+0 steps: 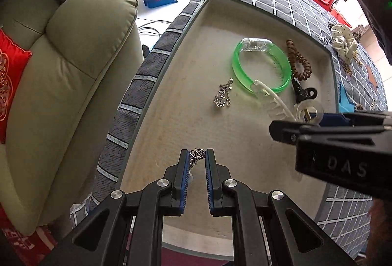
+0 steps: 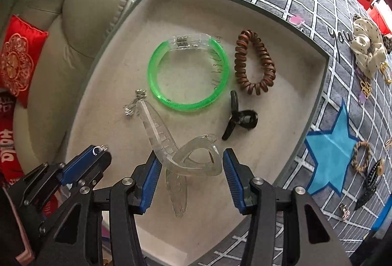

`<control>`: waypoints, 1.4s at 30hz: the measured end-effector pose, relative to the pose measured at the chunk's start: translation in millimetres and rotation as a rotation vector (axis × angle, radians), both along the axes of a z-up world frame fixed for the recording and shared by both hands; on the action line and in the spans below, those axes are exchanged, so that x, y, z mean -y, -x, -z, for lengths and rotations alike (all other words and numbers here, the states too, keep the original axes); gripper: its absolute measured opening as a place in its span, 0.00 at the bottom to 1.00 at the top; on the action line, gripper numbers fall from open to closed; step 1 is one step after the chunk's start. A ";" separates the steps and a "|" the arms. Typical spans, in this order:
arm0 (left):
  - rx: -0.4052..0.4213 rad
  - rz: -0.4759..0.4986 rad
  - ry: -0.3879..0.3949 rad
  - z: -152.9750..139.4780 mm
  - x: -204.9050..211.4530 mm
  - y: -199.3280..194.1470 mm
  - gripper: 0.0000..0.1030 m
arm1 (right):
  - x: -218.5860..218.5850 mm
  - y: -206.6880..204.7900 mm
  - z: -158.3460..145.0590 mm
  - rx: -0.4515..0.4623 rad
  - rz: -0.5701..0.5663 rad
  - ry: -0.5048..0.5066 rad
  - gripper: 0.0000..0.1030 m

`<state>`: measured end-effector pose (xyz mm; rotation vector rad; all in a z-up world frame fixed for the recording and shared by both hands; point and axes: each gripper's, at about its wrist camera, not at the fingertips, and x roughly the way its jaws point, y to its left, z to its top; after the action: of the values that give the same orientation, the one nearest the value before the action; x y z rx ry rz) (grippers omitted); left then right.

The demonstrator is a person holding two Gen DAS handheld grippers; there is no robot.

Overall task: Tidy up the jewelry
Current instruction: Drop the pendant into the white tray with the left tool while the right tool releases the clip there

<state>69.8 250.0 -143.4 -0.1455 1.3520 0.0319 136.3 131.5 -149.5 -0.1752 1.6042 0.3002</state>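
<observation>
Both wrist views looking steeply down, close over the beige tray (image 1: 196, 50) (image 2: 137, 28). Left view from the tray's 6 o'clock edge; right view from nearer its middle. Shared by both: the green bangle (image 1: 259, 67) (image 2: 188, 74) and brown coil tie (image 1: 297, 62) (image 2: 254, 62) toward 12–1 o'clock.

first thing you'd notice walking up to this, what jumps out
The bright green bangle near the middle of the beige tray grabs the eye first, with a brown spiral hair tie just to its right. Closer in, the right gripper holds a clear hair claw, while the left gripper pinches a small silver chain.
</observation>
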 end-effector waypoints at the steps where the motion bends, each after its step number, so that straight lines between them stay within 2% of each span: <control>1: -0.002 0.003 -0.003 1.4 0.6 -0.2 0.14 | -3.5 -1.4 3.0 -0.002 -0.003 0.008 0.53; 9: -0.018 0.008 -0.027 10.2 8.3 -1.6 0.15 | -17.1 -9.1 18.0 0.002 -0.016 0.028 0.54; 15: -0.026 0.026 -0.046 11.0 12.7 -2.4 0.15 | -17.2 -10.6 16.9 -0.013 -0.002 0.014 0.55; 19: -0.032 0.026 -0.052 10.1 13.7 -1.5 0.15 | -6.8 -11.9 6.2 -0.013 0.025 -0.022 0.68; 27: -0.034 0.034 -0.077 4.4 15.4 0.3 0.16 | 30.1 -5.0 -29.7 0.043 0.123 -0.076 0.69; 29: -0.029 0.029 -0.089 0.8 16.3 0.3 0.62 | 39.4 6.0 -38.1 0.051 0.147 -0.084 0.69; 30: -0.017 0.019 -0.099 -2.7 15.9 1.7 0.96 | 45.5 9.3 -41.2 0.055 0.158 -0.085 0.69; 31: 0.014 0.007 -0.114 -8.9 16.4 2.7 1.00 | 51.6 12.7 -44.7 0.059 0.169 -0.086 0.69; 32: 0.028 0.013 -0.116 -13.0 17.8 2.3 1.00 | 56.2 15.2 -47.0 0.062 0.179 -0.086 0.69; 42: 0.026 0.039 -0.109 -28.8 33.5 1.1 1.00 | 104.1 45.3 -63.9 0.072 0.273 -0.089 0.69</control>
<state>68.6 216.5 -114.6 -0.0278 1.3234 0.0704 91.1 27.4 -85.6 0.0999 1.5183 0.1511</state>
